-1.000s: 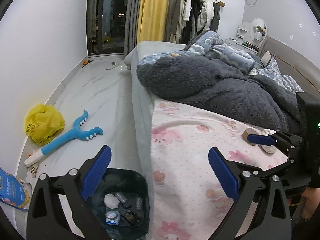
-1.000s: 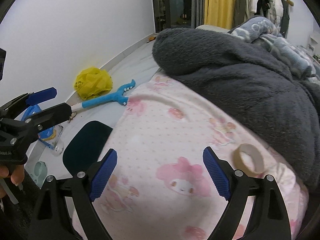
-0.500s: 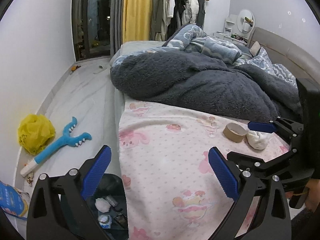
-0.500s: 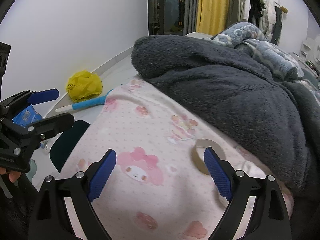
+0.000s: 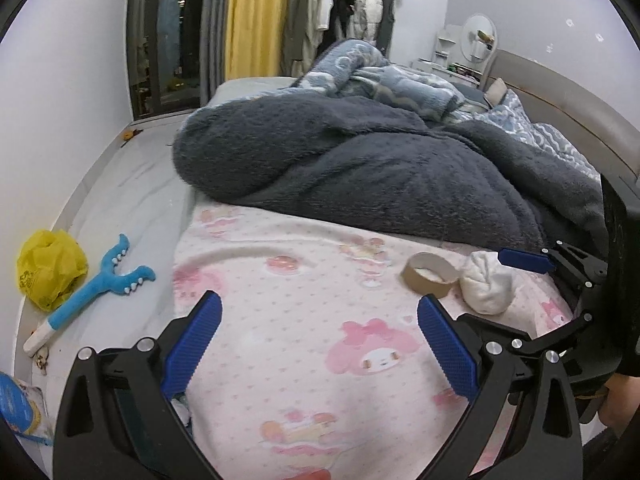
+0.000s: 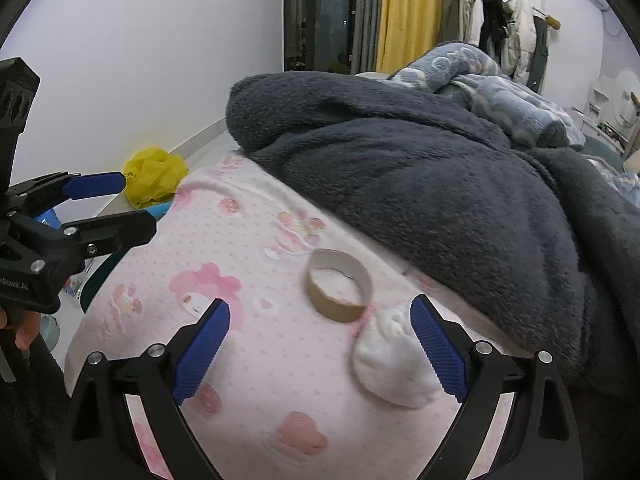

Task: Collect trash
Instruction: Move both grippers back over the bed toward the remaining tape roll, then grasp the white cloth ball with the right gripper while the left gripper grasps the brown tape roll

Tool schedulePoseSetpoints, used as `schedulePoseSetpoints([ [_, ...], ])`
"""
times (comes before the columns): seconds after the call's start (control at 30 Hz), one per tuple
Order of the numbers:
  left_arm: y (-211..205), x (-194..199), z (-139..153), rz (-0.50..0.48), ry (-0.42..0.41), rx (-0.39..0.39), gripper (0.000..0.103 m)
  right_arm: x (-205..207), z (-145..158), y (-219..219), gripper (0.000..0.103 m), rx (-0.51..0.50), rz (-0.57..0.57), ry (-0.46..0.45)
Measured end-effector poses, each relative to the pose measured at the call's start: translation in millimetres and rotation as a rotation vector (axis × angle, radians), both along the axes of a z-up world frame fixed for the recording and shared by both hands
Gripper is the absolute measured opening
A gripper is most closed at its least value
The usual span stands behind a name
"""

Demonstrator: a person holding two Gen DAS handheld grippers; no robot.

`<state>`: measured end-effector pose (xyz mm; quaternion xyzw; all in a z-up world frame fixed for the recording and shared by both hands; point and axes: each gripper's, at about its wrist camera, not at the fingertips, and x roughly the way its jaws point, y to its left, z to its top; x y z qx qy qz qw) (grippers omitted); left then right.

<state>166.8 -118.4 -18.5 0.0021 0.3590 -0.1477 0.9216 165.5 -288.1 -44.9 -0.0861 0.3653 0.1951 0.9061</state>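
Observation:
A brown cardboard tape ring (image 5: 430, 278) (image 6: 340, 290) lies on the pink patterned bedsheet (image 5: 304, 280). Beside it sits a white crumpled wad (image 5: 486, 288) (image 6: 394, 364). My right gripper (image 6: 320, 308) is open just above the sheet. The wad lies between its fingers, close against the right fingertip (image 6: 436, 344), and the ring sits just ahead of them. My left gripper (image 5: 319, 308) hangs open over the sheet with nothing between its fingers. A dark trash bin (image 5: 128, 404) shows only as a sliver behind the left finger.
A thick dark grey blanket (image 5: 360, 168) is heaped right behind the ring and wad. On the floor left of the bed lie a yellow plastic bag (image 5: 48, 268), a blue toy (image 5: 100, 284) and a blue packet (image 5: 16, 408). A person's hand (image 6: 24, 332) holds the left gripper.
Both grippers have moved over the bed toward the ring and the wad. The bin has slid almost out of the left wrist view. Both grippers stay open.

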Motion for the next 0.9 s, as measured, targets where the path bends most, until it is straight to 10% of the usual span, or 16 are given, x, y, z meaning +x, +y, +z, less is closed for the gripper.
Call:
schedulePoseSetpoints([
  [0.63, -65.3, 14.5, -15.4, -0.132, 0.033, -0.002, 0.1, 19.4, -33.4, -77.1, 0.094, 0.158, -0.113, 0.096],
  [0.9, -90.4, 18.6, -30.2, -0.186, 0.045, 0.03, 0.099, 25.1, -39.8, -93.7, 0.042, 0.131, -0.177, 0.123],
])
